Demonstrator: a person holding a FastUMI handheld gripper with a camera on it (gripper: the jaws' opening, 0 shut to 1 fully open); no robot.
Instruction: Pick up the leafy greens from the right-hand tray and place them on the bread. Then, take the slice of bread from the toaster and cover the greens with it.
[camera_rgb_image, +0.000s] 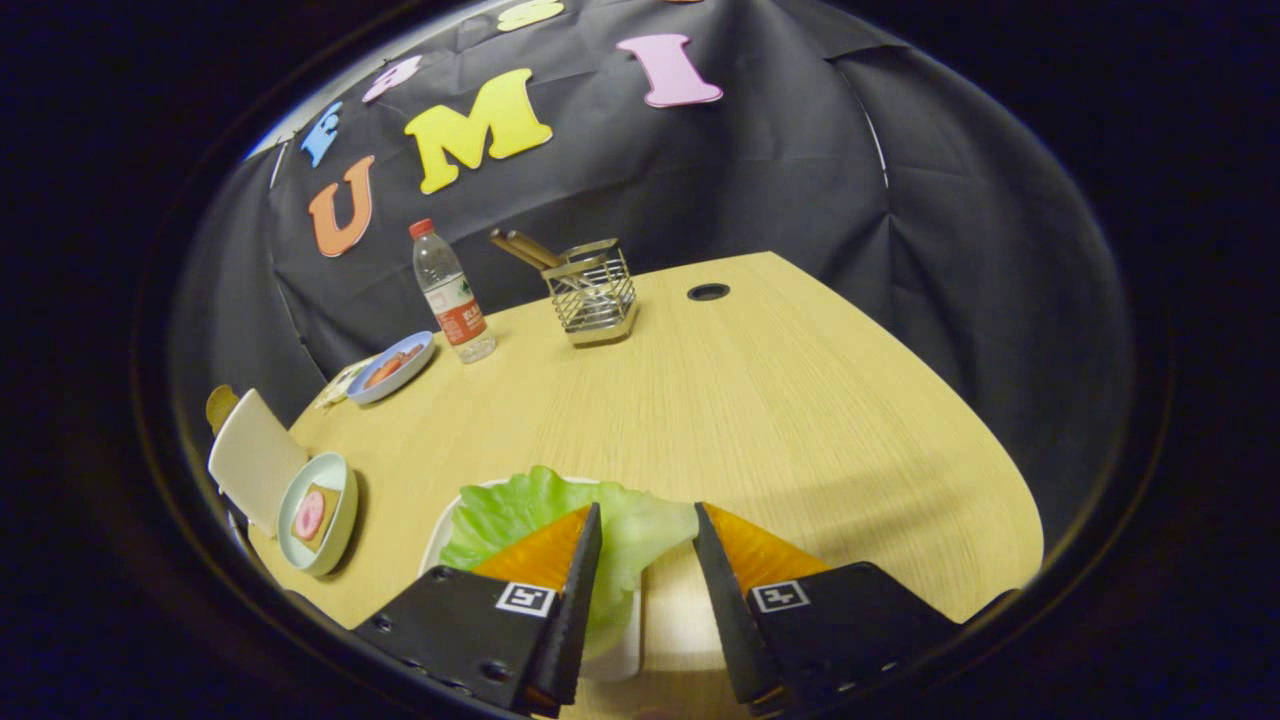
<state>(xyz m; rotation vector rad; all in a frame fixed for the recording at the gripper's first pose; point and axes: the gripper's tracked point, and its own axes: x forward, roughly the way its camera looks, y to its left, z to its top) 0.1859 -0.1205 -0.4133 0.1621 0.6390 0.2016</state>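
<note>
Surroundings: bottle (453, 291), rack (592, 295), blue plate (393, 367) far across table (800, 420); toaster (253, 458) well left.
Greens (545, 510): on white tray (620, 660), between fingers.
Gripper (645, 535): jaws spread, angled down over greens.

Gripper (645, 520) hides part of leafy greens (520, 510); toaster (250, 455) possibly edge-cropped.
</note>
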